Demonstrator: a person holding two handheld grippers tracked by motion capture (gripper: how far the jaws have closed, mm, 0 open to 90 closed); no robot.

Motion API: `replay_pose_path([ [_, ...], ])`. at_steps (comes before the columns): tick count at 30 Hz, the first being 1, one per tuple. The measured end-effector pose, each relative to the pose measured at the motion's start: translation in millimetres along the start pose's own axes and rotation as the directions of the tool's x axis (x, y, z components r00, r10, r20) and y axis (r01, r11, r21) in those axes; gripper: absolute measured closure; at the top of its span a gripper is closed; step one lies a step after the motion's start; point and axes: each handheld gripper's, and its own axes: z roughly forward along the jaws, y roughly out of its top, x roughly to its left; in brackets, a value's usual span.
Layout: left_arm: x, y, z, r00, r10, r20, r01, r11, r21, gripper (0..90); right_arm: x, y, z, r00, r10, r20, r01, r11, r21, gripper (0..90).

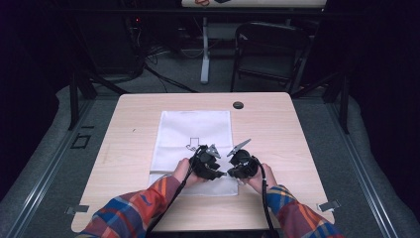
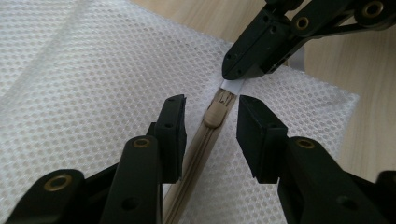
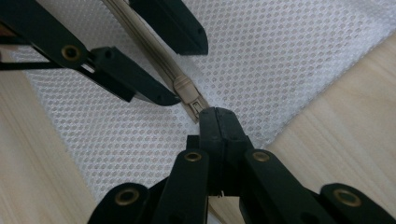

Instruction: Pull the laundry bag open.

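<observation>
Right tongs [image 3: 217, 116] clamp the zipper pull [image 2: 232, 85] at the mesh bag's [image 2: 93, 70] corner; left tongs [image 2: 210, 123], apart, straddle the slider [image 2: 215, 115]. Zipping looks barely begun.

Your pale wooden table [image 1: 277, 124] on grey carpeted floor [image 1: 44, 148], black folding chair [image 1: 267, 49] behind, white table leg [image 1: 205, 49], room dark around you

Mesh bag [image 1: 193, 134] on table [image 1: 277, 129] (centred)
</observation>
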Motion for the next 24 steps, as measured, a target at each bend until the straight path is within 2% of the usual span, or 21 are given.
replay_pose_path([
  [5, -2.3, 1.0, 7.2, 1.0, 0.007, -0.006, -0.007, 0.9999, 0.012, 68.6, 0.6, -3.7, 5.1, 0.9998, 0.014, 0.013, -0.014, 1.0, -0.021, 90.0],
  [7, -2.6, 0.6, 8.3, 0.9999, 0.012, 0.009, -0.012, 0.9998, 0.014, 74.8, -1.3, -4.7, 4.4, 0.9997, 0.025, 0.002, -0.025, 1.0, -0.018, 90.0],
  [8, -4.5, 0.0, 9.8, 0.9997, 0.023, 0.001, -0.023, 0.9996, 0.014, 77.2, -2.4, -5.2, 4.4, 0.999, 0.045, -0.005, -0.045, 0.999, -0.02, 90.0],
  [10, -6.3, -0.4, 11.0, 0.9996, 0.028, -0.006, -0.028, 0.9995, 0.013, 79.6, -2.7, -5.2, 4.4, 0.999, 0.044, -0.011, -0.044, 0.999, -0.017, 90.0],
  [12, -5.1, -1.1, 11.0, 0.9998, 0.018, -0.003, -0.018, 0.9998, 0.008, 80.1, -3.2, -5.2, 5.5, 0.9974, 0.07, -0.02, -0.07, 0.997, -0.029, 90.0],
  [13, -4.0, -1.6, 10.7, 0.9999, 0.009, 0.006, -0.009, 0.9999, 0.007, 80.4, -5.0, -5.6, 4.8, 0.9982, 0.058, -0.018, -0.058, 0.998, -0.019, 90.0],
  [16, -1.4, -2.7, 10.4, 0.9998, -0.007, 0.018, 0.007, 1.0, 0.001, 80.8, -4.5, -6.9, 5.5, 0.9969, 0.073, -0.029, -0.074, 0.996, -0.039, 90.0],
  [18, -0.4, -3.4, 10.4, 0.9995, -0.018, 0.026, 0.018, 0.9998, -0.005, 80.9, -5.2, -7.9, 5.2, 0.9976, 0.063, -0.029, -0.064, 0.997, -0.043, 90.0],
  [23, -0.8, -2.4, 9.7, 0.9997, -0.002, 0.023, 0.002, 1.0, 0.002, 81.5, -3.8, -8.7, 6.2, 0.9977, 0.062, -0.027, -0.064, 0.996, -0.059, 90.0],
  [24, -0.4, -2.5, 9.8, 0.9996, -0.005, 0.027, 0.005, 1.0, 0.0, 81.5, -3.4, -8.4, 5.6, 0.9984, 0.055, -0.014, -0.055, 0.997, -0.05, 90.0],
])
